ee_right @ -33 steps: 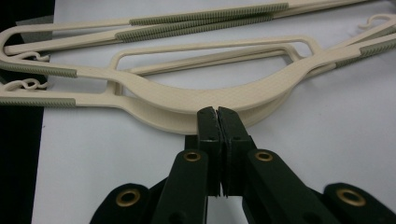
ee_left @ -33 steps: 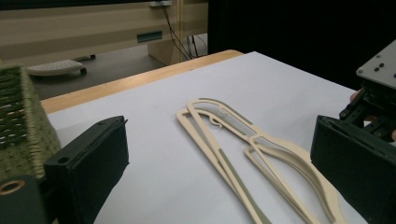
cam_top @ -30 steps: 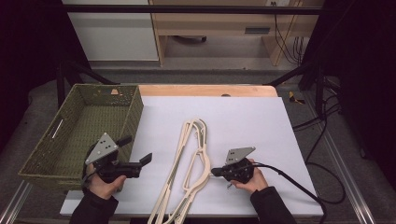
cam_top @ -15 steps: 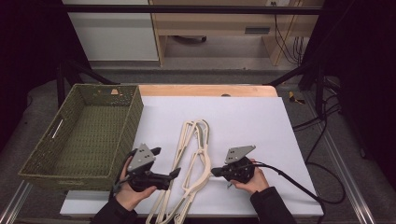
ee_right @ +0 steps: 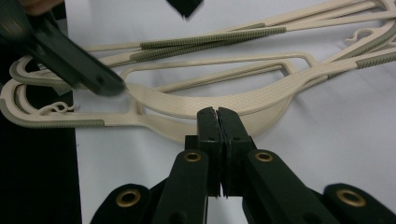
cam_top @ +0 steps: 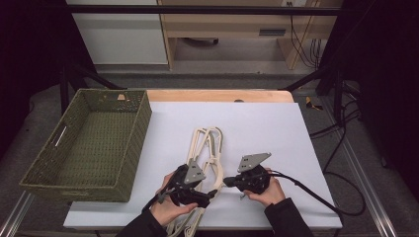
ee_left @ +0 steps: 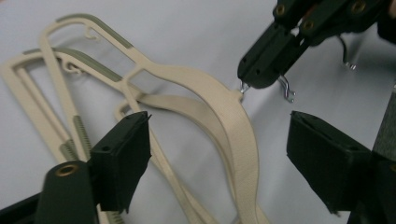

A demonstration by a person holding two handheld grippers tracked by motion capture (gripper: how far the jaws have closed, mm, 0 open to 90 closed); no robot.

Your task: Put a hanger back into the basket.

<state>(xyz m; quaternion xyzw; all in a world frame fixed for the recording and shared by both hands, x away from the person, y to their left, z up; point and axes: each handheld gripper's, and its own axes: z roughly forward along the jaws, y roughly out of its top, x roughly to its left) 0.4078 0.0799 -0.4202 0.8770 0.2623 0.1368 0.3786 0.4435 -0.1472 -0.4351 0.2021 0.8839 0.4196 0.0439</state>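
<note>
We are bringing the left gripper, jaws closing but still wide, astride the top hanger near the tabletop's near edge. The right gripper, clamped shut, is pinching its hook. Risk: stacked hangers underneath snagging, dragging along.

High view overhead, claw views close — shared hangers

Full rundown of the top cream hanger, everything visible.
The top cream plastic hanger lies flat on the white table sheet, stacked across at least one more cream hanger. It has a broad curved textured shoulder, thin lower bars, olive ribbed grip strips and small moulded notch hooks. Its metal hook sits by the right tool, whose shut tip meets its neck. The left tool straddles the shoulder, pads not pressing.
</note>
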